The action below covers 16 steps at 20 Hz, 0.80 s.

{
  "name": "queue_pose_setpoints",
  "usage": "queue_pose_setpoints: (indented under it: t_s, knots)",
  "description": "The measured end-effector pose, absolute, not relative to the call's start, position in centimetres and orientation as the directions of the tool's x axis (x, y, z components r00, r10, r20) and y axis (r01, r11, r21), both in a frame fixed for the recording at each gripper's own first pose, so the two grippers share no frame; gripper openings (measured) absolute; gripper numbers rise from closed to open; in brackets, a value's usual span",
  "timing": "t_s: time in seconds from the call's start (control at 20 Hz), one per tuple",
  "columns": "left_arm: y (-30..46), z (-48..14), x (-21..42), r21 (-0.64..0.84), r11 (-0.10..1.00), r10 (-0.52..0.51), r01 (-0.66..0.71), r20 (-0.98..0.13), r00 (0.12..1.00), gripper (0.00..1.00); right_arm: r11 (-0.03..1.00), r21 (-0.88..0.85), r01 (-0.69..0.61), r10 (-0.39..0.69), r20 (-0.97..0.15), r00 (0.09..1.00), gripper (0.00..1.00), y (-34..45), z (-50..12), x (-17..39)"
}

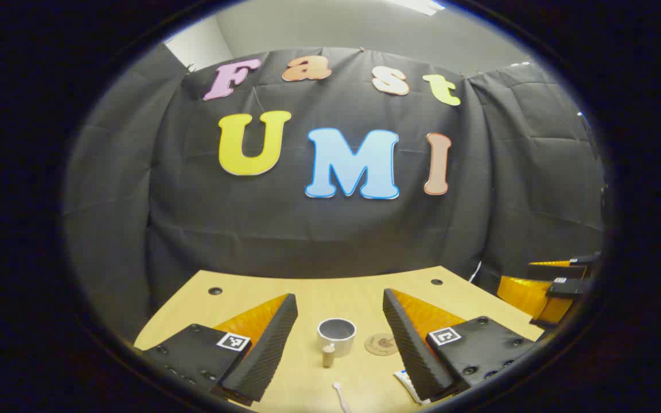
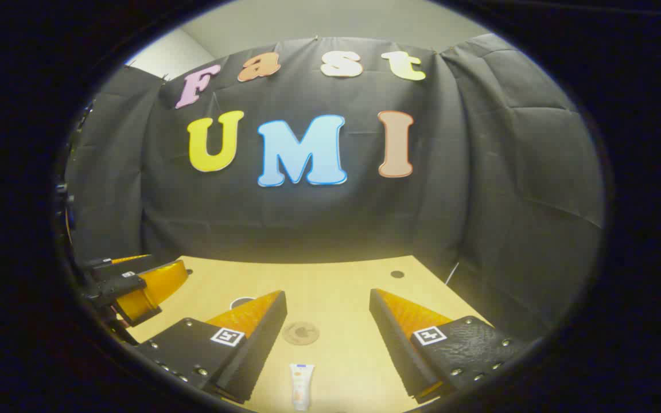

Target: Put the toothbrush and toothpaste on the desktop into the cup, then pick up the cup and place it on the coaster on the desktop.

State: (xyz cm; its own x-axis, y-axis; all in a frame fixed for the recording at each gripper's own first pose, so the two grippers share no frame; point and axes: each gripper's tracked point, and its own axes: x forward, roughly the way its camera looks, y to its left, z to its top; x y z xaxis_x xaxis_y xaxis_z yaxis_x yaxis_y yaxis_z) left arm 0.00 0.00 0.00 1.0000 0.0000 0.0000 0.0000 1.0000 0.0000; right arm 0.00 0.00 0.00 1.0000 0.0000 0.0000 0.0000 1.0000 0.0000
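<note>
Cup mid-desk before us, coaster beside it, toothbrush and toothpaste at near edge, our left gripper and right gripper both spread wide, empty.

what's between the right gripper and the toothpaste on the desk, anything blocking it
Nothing visible blocks it. In the right gripper view the toothpaste lies flat on the bare desktop, between and just ahead of the open right gripper. The coaster sits farther out, beyond the tube, not in the path.

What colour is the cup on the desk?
White outside, grey inside; the cup shows best in the left gripper view.
</note>
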Motion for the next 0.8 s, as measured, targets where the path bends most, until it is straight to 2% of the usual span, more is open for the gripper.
queue_pose_setpoints:
  t_s: [0.2,0.55,0.8]
  knots:
    - [0.1,-0.3,0.9,0.018,0.998,0.065,-0.064,-0.021,0.998,0.97,0.998,0.009,-0.070,0.070,-0.043,0.997,0.92,0.8,-0.7,1.0]
    - [-2.3,-3.5,1.8,0.064,0.996,0.071,-0.065,-0.097,0.993,1.00,0.990,0.088,-0.114,0.131,-0.227,0.965,0.92,-0.8,-5.5,3.0]
    - [-2.4,-4.9,1.6,0.058,0.996,0.073,-0.066,-0.132,0.989,1.00,0.987,0.089,-0.136,0.156,-0.276,0.949,0.94,-0.7,-6.4,3.1]
